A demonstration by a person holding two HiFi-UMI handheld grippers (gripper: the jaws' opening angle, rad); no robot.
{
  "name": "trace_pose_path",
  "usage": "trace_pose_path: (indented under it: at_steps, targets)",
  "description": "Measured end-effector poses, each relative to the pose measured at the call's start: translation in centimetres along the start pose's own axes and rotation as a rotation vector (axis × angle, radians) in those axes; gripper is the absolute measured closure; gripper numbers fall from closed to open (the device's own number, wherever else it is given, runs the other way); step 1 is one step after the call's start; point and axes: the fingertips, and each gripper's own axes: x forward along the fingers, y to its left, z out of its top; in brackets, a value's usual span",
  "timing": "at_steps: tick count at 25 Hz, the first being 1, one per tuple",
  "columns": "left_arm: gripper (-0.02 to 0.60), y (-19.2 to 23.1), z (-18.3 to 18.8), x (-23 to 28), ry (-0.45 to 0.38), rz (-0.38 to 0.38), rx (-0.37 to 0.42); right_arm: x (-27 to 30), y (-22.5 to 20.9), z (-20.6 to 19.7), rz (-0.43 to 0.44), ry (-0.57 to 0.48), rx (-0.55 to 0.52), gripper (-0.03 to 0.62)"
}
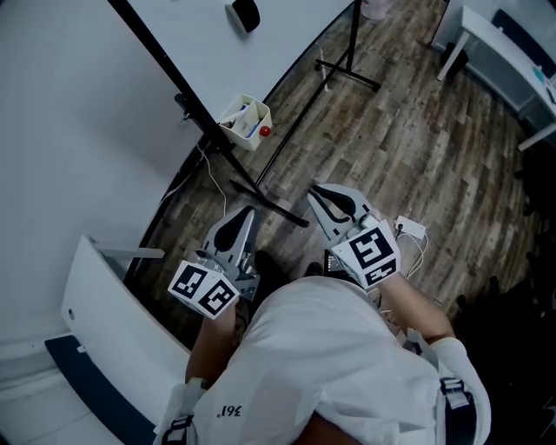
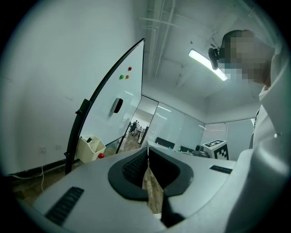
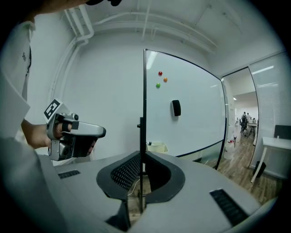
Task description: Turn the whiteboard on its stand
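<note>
Up in the upper left of the head view stood the whiteboard point(image 1: 200, 52), fixed to the black post of its stand point(image 1: 162, 65). A black eraser point(image 1: 246, 13) stuck to the board near the top of the frame. A small box point(image 1: 246, 122) hung by the board's low edge, with a red ball point(image 1: 265, 131) next to it. Lower down, over the wood floor point(image 1: 408, 148), the left gripper point(image 1: 248, 210) and the right gripper point(image 1: 317, 188) pointed at the board. Neither one touched it.

Low in the middle of the left gripper view, the fingers point(image 2: 136, 166) were closed tip to tip with nothing between them. The whiteboard leaned across the middle of the frame, apart from the gripper, with three small colored dots point(image 2: 125, 76) near its top.

Low in the middle of the right gripper view, the fingers point(image 3: 125, 170) had a thin gap between them and held nothing. The board's dark side edge showed through that gap, farther off. The whiteboard filled the middle and right of the frame. The left gripper showed at the left edge.
</note>
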Motion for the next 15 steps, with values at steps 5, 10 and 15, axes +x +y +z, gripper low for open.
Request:
trace_pose_path:
  at_steps: [5,10,15]
  targets:
    - [0.563,0.3,-0.6,-0.4,0.019,-0.005,-0.006,0.0,-0.1,-0.3,-0.014,0.006,0.008,0.542]
    - [0.563,1.3,-0.7,-0.9,0.045,-0.005,-0.016,0.5,-0.3,-0.7,-0.042,0.020,0.024,0.542]
    - [0.563,2.4,-0.5,-1.7,0.057,-0.016,-0.014,1.3,0.4,-0.8,-0.057,0.028,0.037,0.543]
